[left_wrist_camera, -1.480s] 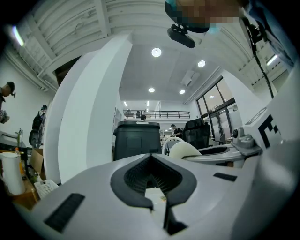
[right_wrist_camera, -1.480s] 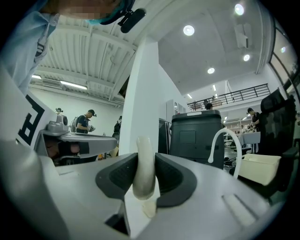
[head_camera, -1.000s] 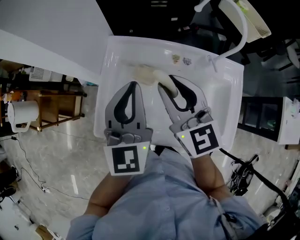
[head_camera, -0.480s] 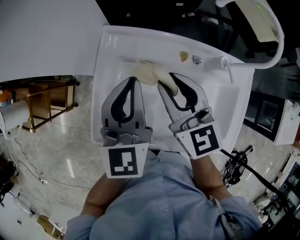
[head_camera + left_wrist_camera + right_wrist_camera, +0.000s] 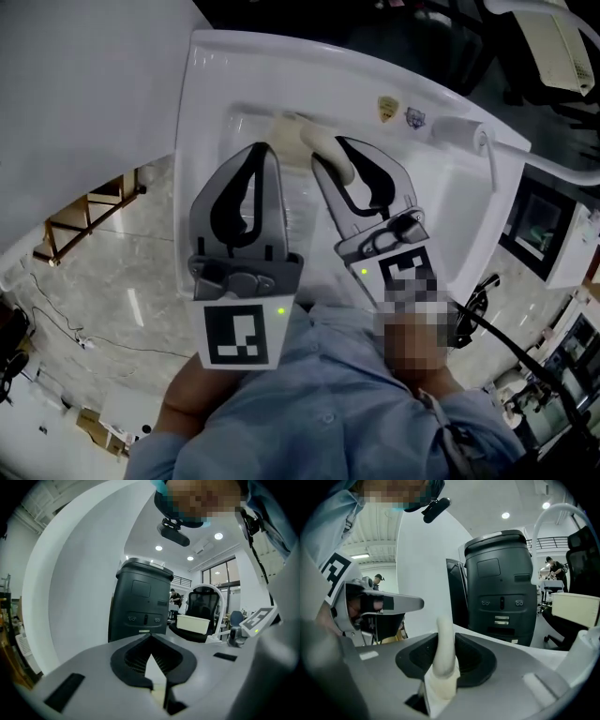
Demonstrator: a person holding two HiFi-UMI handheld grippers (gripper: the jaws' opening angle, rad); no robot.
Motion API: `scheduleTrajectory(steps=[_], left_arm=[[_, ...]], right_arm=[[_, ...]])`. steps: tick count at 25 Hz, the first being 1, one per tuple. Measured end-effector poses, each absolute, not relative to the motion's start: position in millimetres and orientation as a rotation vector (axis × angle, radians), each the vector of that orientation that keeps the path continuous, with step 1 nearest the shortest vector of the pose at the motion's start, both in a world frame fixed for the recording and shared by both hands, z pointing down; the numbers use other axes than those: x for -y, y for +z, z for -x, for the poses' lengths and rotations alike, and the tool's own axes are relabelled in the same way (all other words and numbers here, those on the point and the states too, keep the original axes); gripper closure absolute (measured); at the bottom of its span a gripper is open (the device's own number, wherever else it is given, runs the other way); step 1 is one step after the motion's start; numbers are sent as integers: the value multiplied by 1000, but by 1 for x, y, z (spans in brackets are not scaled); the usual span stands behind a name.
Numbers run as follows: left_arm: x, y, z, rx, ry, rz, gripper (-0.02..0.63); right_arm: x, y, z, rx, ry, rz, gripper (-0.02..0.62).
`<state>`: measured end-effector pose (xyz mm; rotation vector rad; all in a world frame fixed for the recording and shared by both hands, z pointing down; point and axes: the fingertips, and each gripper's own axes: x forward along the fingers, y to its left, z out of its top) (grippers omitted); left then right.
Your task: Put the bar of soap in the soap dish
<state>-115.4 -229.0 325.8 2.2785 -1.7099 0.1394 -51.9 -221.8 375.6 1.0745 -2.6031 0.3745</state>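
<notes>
My right gripper (image 5: 329, 151) is shut on a cream bar of soap (image 5: 335, 166), which stands on edge between its pads over the white basin (image 5: 214, 89). In the right gripper view the soap (image 5: 444, 645) rises upright out of the right gripper (image 5: 443, 640). A pale cream shape, seemingly the soap dish (image 5: 292, 126), lies at the basin's far rim just past the jaw tips. To the left, my left gripper (image 5: 266, 150) hangs over the basin with its jaws together and nothing in them. Its jaw tips also meet in the left gripper view (image 5: 150, 638).
A curved white tap pipe (image 5: 489, 142) stands at the basin's right rim. A white panel (image 5: 84, 94) fills the left side, with a wooden shelf (image 5: 86, 212) on the floor below. Ahead stand a dark grey bin (image 5: 140, 603) and an office chair (image 5: 204, 603).
Both grippers have sunk and moved forward over the basin, which now looks larger and closer. The soap stays held in the right gripper, and the left jaws stay together.
</notes>
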Motion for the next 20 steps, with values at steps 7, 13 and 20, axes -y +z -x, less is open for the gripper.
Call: scheduleTrajectory(steps=[7,13,20], left_arm=[[240,346,127,1687,167,-2246,600],[247,362,132,1668,177,-2216,600],[253,373,139,1668,176,-2180,600]], right_arm=[[231,407,62,2577,429,-1052,486],[233,433,68,2534,417,-1011,486],[231,462,70,2499,474,-967,486]])
